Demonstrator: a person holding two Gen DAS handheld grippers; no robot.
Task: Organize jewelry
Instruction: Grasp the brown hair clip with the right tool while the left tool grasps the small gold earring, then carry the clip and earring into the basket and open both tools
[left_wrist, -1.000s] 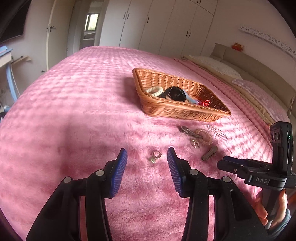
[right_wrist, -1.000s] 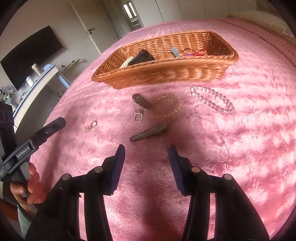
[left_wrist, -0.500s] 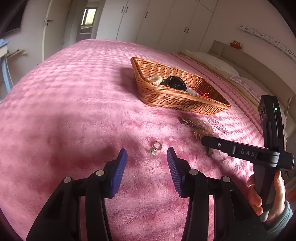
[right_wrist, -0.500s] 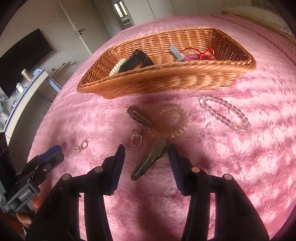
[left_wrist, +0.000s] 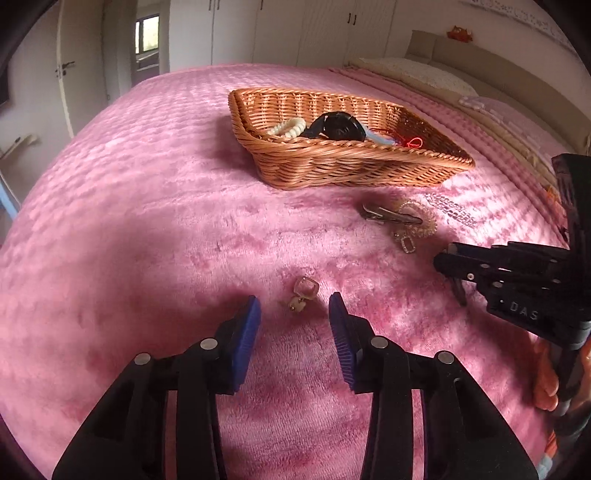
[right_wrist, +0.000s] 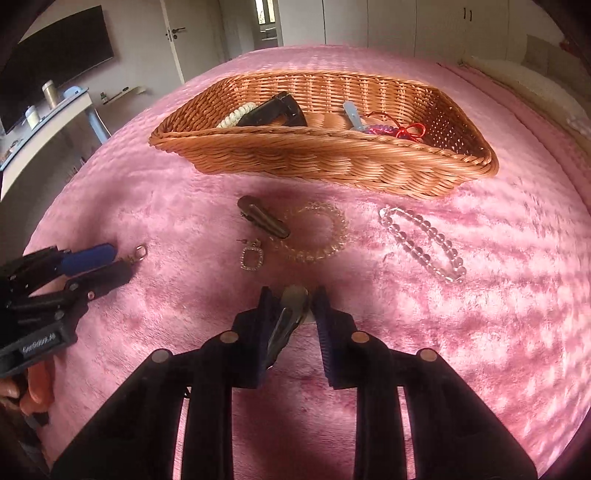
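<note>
My right gripper is closing, and its pads press a brown hair clip lying on the pink bedspread. A small gold earring sits between the blue fingertips of my left gripper, whose jaws are closing without touching it. The wicker basket behind holds a black clip, a white coil tie and red and blue pieces. In front of it lie a second brown clip, an amber bead bracelet, a clear bead bracelet and a square earring. The left wrist view shows the right gripper low at the right.
The bedspread runs wide to the left of the basket. Pillows and a headboard stand at the far right, wardrobes and a door behind. A desk with a screen is at the left in the right wrist view. A hand holds the left gripper.
The right gripper came forward over the brown hair clip and its jaws narrowed onto it. The left gripper dropped closer to the small earring, which now lies between its tips.
</note>
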